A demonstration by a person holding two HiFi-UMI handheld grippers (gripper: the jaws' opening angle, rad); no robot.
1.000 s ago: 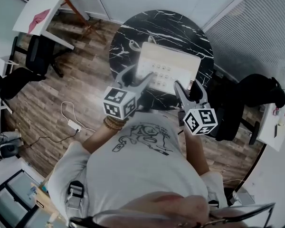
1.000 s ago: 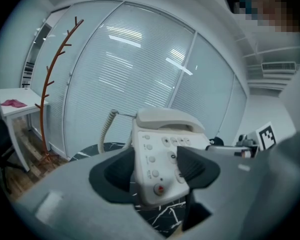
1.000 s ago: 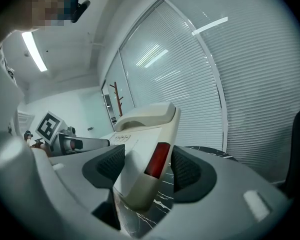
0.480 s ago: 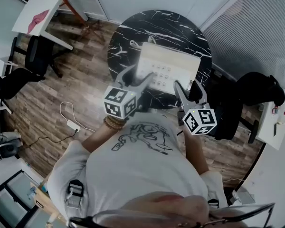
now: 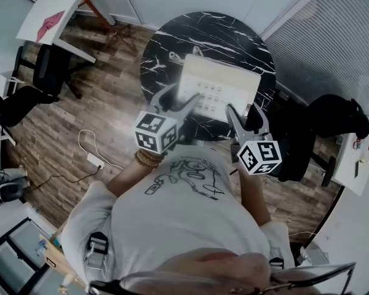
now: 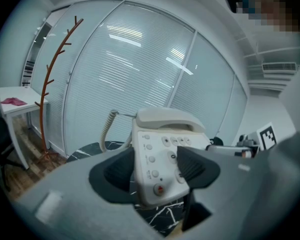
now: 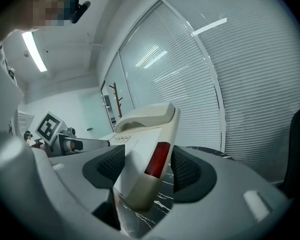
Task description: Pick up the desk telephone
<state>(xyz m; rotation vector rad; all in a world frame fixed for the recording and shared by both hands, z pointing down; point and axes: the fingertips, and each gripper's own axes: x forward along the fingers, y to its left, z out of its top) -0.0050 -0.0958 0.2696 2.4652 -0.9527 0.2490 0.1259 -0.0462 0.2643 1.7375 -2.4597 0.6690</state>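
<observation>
Find the cream plastic desk telephone (image 5: 220,83) at upper centre of the head view, over the round black marble table (image 5: 166,48), handset (image 6: 167,118) on its cradle and coiled cord (image 6: 107,129) at its left. See the left gripper (image 5: 179,100) clamped on its near left corner, the right gripper (image 5: 245,112) clamped on its near right corner. Beyond, brown wood-plank floor (image 5: 107,106).

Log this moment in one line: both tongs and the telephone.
left tongs: shut on desk telephone, left corner | right tongs: shut on it, right corner | handset: on cradle | table: black marble, beneath
</observation>
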